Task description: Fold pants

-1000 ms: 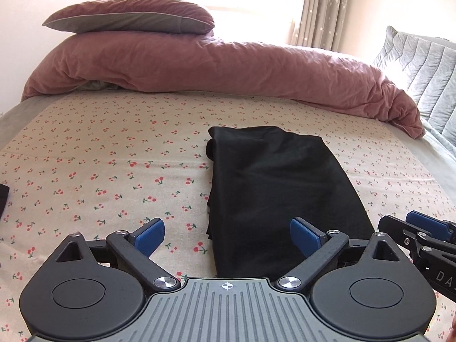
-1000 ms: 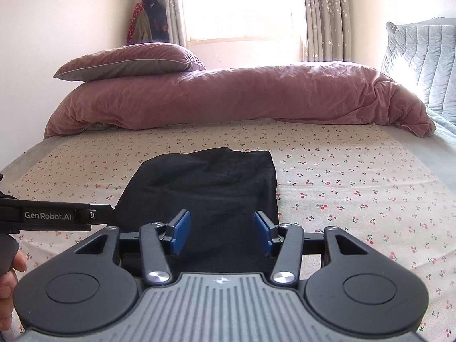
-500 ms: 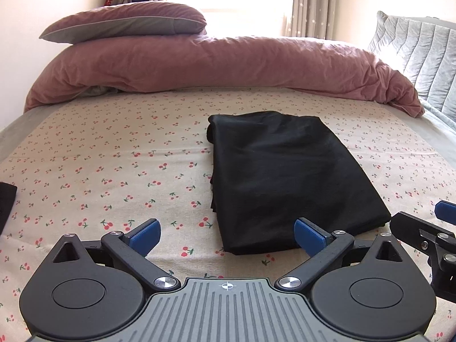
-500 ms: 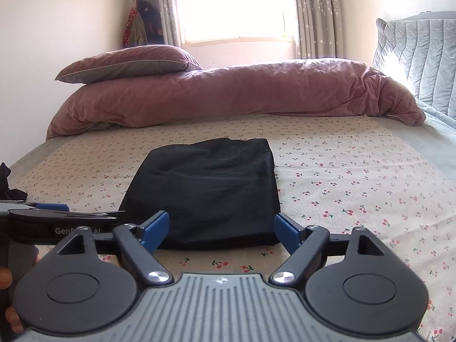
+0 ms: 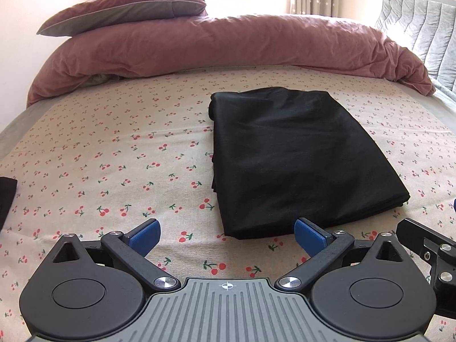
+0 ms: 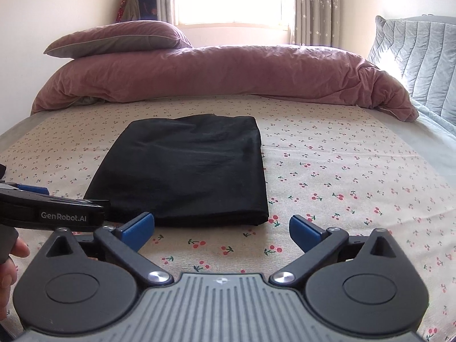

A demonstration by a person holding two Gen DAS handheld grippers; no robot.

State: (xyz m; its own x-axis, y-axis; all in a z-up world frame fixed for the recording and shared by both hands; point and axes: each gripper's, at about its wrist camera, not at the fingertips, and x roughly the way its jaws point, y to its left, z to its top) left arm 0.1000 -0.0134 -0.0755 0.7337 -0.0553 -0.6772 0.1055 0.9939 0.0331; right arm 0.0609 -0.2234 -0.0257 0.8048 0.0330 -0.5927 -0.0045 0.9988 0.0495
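The black pants (image 5: pixel 296 159) lie folded into a flat rectangle on the cherry-print bedsheet (image 5: pixel 114 171); the right wrist view shows the same pants (image 6: pixel 188 168). My left gripper (image 5: pixel 226 229) is open just short of their near left corner, its blue pads (image 5: pixel 145 232) touching nothing. Just before the near edge, my right gripper (image 6: pixel 221 225) has its jaws opening wide with only sheet between them. The left gripper's finger (image 6: pixel 57 213) reaches in from the left beside a person's hand (image 6: pixel 11 256).
A rolled pink duvet (image 5: pixel 228 45) with a pink-and-grey pillow (image 5: pixel 128 8) on top lies across the far side of the bed. A grey quilted cushion (image 6: pixel 421 57) stands at the right. A dark item (image 5: pixel 5 196) pokes in at the left edge.
The right jaws have spread from narrow to wide. Both grippers have drawn back from over the pants' near edge, which now lies beyond the fingertips.
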